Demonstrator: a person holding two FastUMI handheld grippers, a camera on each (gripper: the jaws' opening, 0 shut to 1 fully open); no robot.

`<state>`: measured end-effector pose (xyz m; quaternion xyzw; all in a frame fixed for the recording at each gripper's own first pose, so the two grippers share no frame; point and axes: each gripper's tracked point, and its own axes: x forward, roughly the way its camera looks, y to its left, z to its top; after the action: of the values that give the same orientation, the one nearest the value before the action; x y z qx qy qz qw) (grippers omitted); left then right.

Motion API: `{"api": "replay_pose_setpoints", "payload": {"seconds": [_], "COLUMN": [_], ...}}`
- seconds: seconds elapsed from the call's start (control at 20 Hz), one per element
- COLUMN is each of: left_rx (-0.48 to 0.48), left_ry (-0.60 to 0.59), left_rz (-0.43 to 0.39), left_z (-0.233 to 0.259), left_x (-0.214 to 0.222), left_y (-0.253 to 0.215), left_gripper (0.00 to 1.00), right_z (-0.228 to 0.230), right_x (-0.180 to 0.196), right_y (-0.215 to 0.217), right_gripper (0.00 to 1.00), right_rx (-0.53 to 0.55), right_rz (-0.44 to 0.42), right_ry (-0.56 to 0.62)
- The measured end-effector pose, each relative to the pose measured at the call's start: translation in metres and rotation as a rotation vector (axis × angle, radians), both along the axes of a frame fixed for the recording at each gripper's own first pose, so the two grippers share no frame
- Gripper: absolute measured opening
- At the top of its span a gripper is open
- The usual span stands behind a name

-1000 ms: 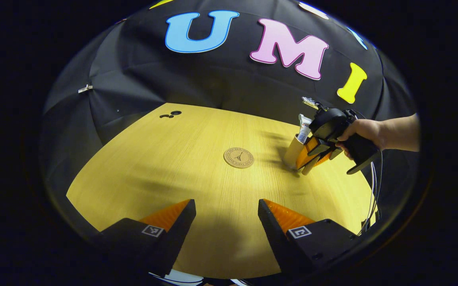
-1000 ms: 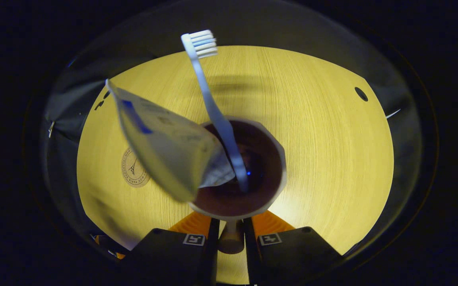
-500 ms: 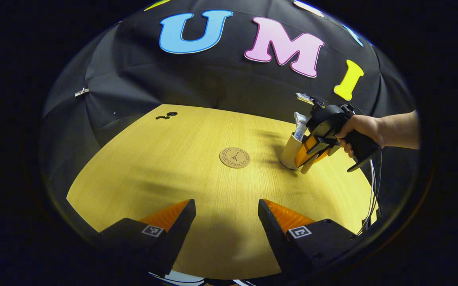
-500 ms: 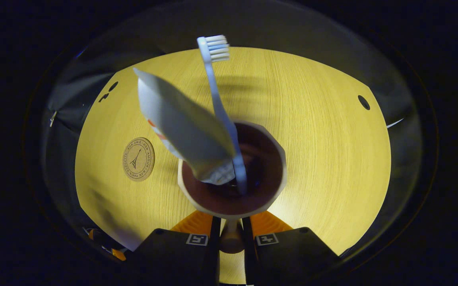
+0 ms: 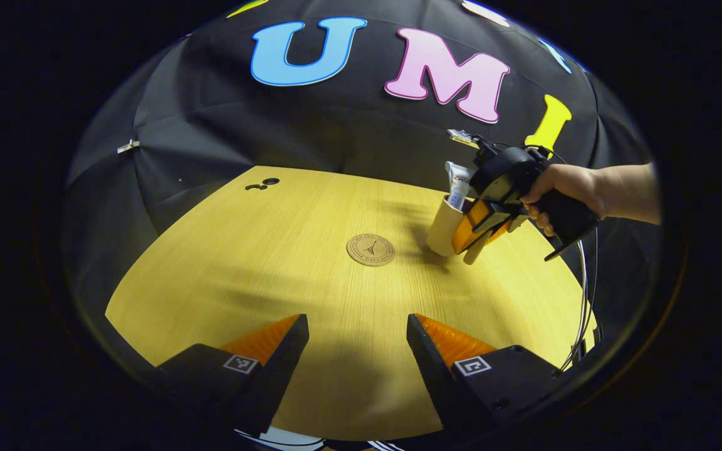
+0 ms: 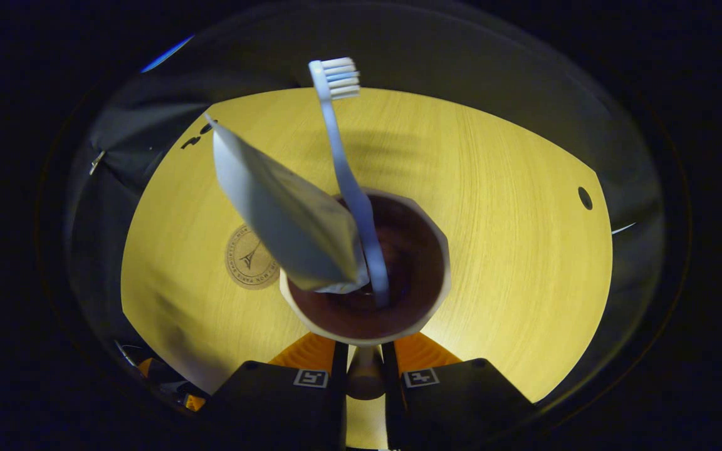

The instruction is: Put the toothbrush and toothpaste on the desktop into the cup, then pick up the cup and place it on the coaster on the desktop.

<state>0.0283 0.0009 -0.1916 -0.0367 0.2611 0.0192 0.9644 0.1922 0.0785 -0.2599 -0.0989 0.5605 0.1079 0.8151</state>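
On the desk [image 5: 261,269] the coaster [image 5: 370,249] lies just left of the cup [image 5: 444,227]. The right gripper [image 6: 364,366] has its fingers clamped on the cup's handle, toothpaste [image 6: 286,219] and toothbrush [image 6: 345,169] inside. The left gripper [image 5: 356,341] hangs wide open, holding nothing.

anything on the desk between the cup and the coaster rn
Nothing visible. The right claw holds the cup by its handle, just off the desktop, and the wood between it and the coaster is bare.
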Motion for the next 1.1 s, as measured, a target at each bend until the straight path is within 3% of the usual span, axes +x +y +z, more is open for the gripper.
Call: {"api": "replay_pose_setpoints", "payload": {"seconds": [0.2,0.65,1.1], "left_rx": [0.002,-0.001,0.001], "left_ry": [-0.007,-0.025,-0.002], "left_rz": [0.017,0.052,0.062], "left_z": [0.006,0.014,0.009], "left_x": [0.005,0.002,-0.005], "left_y": [0.013,0.036,0.053], "left_gripper": [0.98,0.98,0.98], "right_z": [0.005,-0.020,-0.039], "right_x": [0.006,-0.001,-0.006], "right_y": [0.030,0.105,0.130], "right_gripper": [0.28,0.28,0.29], "right_rx": [-0.036,-0.016,-0.055], "right_rz": [0.089,0.183,0.250], "right_ry": [-0.023,0.025,0.043]}}
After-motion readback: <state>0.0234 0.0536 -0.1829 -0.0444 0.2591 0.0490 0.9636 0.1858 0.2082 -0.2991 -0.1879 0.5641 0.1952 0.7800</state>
